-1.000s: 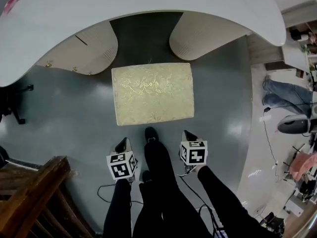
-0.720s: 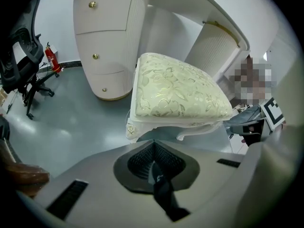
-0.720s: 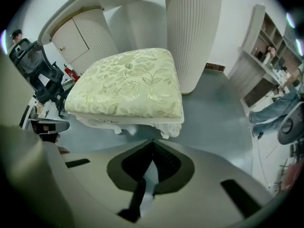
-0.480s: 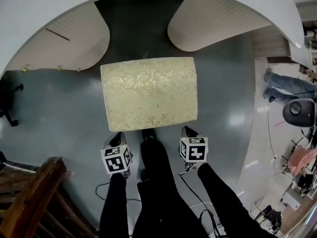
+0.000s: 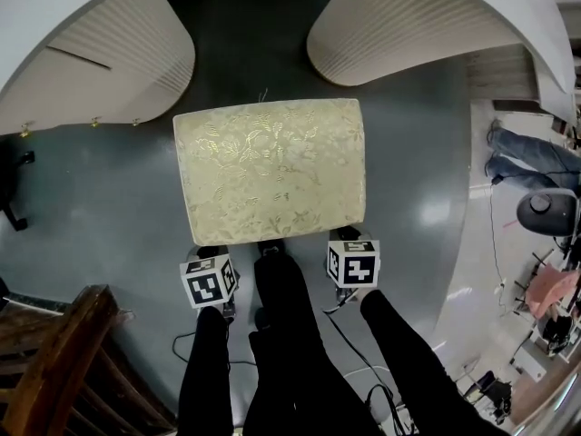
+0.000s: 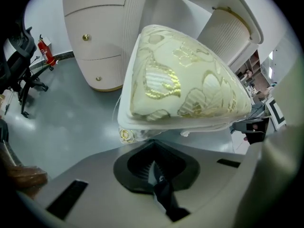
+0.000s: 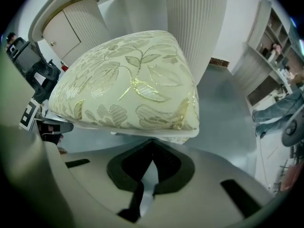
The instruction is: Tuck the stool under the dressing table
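The stool (image 5: 272, 171) stood on the grey floor (image 5: 100, 207) before the gap between the two pedestals of the dressing table (image 5: 399, 25), its long side lying across. With both arms stretched forward, the left gripper (image 5: 211, 252) and the right gripper (image 5: 347, 237), jaws closed together, met its near edge.

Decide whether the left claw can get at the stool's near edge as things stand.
Probably yes. The left claw sits right at the near edge of the stool, with nothing between them. Its jaws look closed, so pushing seems likelier than gripping.
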